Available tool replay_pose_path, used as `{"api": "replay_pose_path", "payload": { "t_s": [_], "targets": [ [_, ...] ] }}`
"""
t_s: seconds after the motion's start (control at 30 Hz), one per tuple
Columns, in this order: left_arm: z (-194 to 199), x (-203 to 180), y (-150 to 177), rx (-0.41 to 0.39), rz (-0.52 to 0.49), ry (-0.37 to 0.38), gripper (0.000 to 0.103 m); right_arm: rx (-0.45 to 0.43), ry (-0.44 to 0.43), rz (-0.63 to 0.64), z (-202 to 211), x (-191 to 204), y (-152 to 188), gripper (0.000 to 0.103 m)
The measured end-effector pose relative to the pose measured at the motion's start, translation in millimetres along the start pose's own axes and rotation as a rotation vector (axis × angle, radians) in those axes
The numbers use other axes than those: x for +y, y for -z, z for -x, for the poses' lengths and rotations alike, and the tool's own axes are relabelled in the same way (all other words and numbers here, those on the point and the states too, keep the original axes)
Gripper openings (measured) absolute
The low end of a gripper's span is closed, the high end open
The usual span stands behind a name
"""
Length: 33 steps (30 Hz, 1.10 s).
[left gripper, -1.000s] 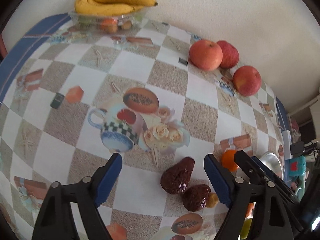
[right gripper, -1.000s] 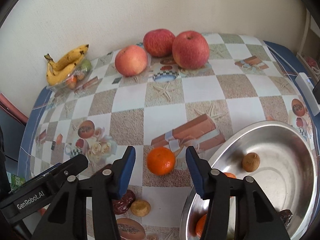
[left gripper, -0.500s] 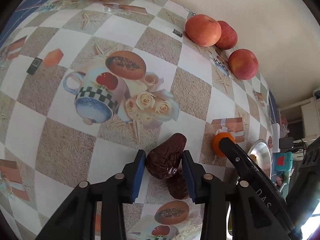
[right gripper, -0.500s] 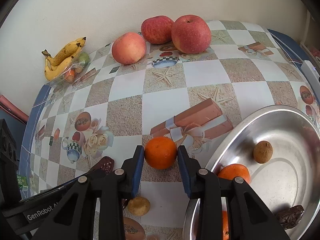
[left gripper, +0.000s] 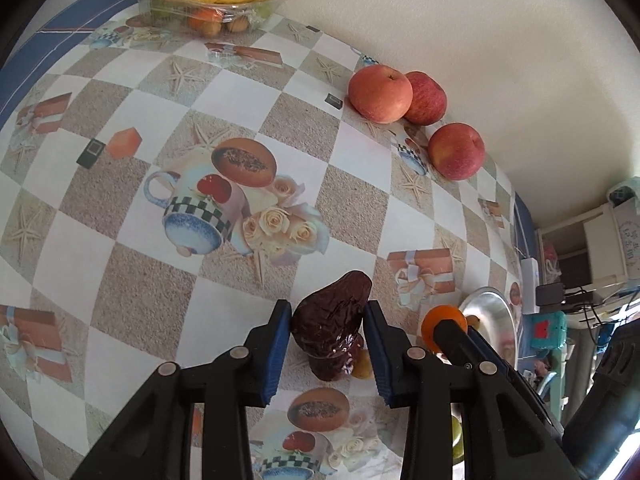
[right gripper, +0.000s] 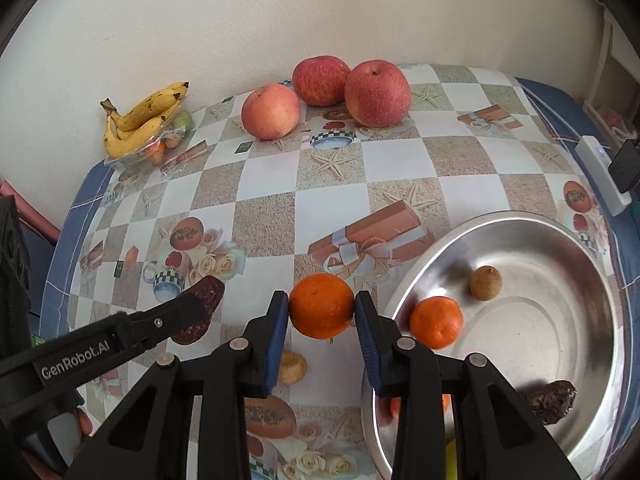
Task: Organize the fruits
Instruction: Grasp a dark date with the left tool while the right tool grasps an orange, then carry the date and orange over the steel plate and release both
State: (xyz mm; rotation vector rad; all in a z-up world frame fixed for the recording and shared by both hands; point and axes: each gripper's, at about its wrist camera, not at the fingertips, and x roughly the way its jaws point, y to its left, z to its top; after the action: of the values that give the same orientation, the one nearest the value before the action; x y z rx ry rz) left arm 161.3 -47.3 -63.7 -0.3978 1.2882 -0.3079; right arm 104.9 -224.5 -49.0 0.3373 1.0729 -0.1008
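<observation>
Left gripper (left gripper: 326,330) clamped on a dark wrinkled date (left gripper: 330,322), low centre of frame. Right gripper (right gripper: 321,312) clenched on an orange (right gripper: 321,311), lower centre, clear of the tablecloth (right gripper: 400,168). Steel bowl (right gripper: 600,280) at lower right holding another orange (right gripper: 436,322). Apples (right gripper: 378,92) upper centre, bananas (right gripper: 140,120) upper left.

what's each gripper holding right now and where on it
Left gripper clamps the dark wrinkled date across its sides; right gripper clamps the orange across its middle.
</observation>
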Motion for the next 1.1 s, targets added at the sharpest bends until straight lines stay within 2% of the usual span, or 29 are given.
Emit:
{"api": "replay_pose_path", "payload": {
  "t_s": [0.53, 0.9, 1.1],
  "targets": [
    [15, -21, 19, -0.027, -0.049, 0.011, 0.039, 0.006, 0.021, -0.028, 33, -12, 33, 0.036],
    [3, -55, 37, 0.016, -0.130, 0.040, 0.039, 0.002, 0.119, -0.193, 39, -79, 32, 0.036],
    [-5, -87, 55, 0.050, -0.226, 0.085, 0.039, -0.016, 0.187, -0.328, 48, -126, 36, 0.036]
  ]
}}
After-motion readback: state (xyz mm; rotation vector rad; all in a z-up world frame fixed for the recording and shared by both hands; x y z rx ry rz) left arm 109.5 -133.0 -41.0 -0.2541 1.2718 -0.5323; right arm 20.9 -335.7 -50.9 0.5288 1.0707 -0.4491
